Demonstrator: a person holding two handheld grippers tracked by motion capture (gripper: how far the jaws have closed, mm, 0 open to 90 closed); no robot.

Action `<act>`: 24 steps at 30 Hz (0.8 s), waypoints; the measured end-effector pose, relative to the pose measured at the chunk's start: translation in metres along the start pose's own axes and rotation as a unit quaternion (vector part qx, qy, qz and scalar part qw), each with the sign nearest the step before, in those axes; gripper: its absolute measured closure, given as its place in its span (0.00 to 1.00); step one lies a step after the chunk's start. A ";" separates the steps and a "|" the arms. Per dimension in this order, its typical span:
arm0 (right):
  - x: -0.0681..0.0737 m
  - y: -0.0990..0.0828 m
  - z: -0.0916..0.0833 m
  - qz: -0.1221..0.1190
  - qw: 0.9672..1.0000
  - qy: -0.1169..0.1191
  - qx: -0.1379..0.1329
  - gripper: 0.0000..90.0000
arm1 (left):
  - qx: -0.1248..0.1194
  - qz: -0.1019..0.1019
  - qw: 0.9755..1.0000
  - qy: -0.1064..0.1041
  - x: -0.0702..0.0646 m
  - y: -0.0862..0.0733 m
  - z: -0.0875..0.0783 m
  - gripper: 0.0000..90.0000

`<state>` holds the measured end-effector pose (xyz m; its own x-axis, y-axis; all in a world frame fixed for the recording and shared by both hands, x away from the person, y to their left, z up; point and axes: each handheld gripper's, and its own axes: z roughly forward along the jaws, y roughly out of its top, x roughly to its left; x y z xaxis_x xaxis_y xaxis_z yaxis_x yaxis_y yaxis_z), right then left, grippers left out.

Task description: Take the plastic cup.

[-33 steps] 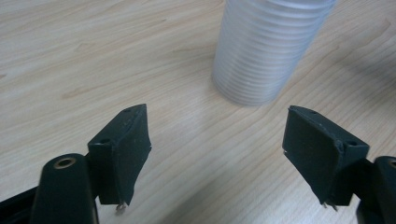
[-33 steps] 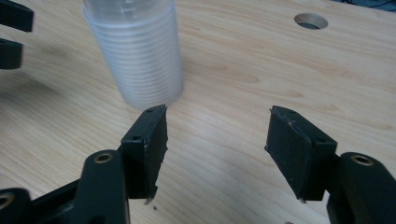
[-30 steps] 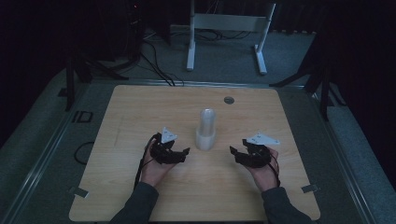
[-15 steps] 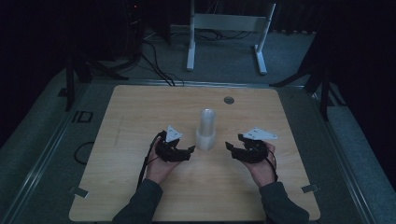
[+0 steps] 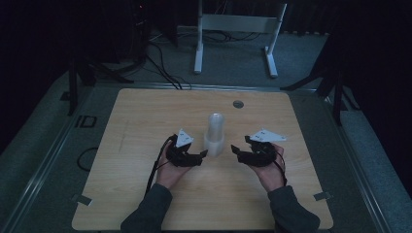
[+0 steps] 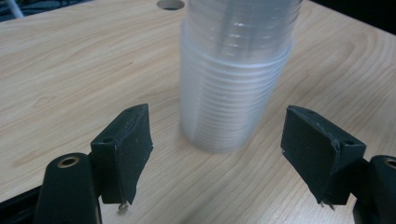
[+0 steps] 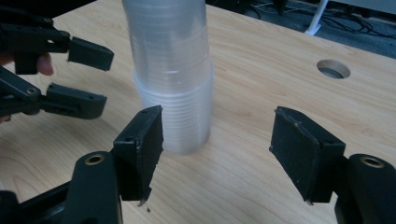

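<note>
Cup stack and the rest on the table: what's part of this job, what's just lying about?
In the job:
- stack of clear cups
- left gripper, open beside it
- right gripper, open, its fingers having just widened

Lying about:
- round hole in the table
- white stand behind

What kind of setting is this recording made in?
Probably a lab or test room, dimly lit: a bare wooden table on grey carpet, loose cables on the floor behind it, and a white metal stand beyond.

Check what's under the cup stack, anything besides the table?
The cup stack stands rim-down straight on the bare wooden table; nothing else shows around its base. The nested, cloudy walls hide whatever might sit inside the bottom cup.
</note>
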<state>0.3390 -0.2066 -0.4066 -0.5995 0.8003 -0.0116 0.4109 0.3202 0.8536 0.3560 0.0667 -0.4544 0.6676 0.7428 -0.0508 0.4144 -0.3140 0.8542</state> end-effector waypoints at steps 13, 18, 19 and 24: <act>0.006 0.009 0.004 -0.007 1.000 0.007 -0.002 0.36 | -0.002 -0.001 1.000 -0.001 -0.004 0.006 0.017 0.21; 0.007 0.011 0.006 -0.007 1.000 0.009 -0.002 0.35 | -0.011 -0.006 1.000 -0.002 -0.005 0.011 0.021 0.20; 0.007 0.012 0.006 -0.007 1.000 0.009 -0.002 0.35 | -0.012 -0.007 1.000 0.002 -0.006 0.012 0.021 0.19; 0.008 0.014 0.008 -0.008 1.000 0.011 -0.004 0.35 | -0.018 -0.005 1.000 -0.001 -0.007 0.018 0.026 0.16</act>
<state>0.3455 -0.1919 -0.3989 -0.6213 0.7835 -0.0136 0.3956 0.3286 0.8576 0.3749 0.0400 -0.4522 0.6650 0.7445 -0.0597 0.3978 -0.2854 0.8719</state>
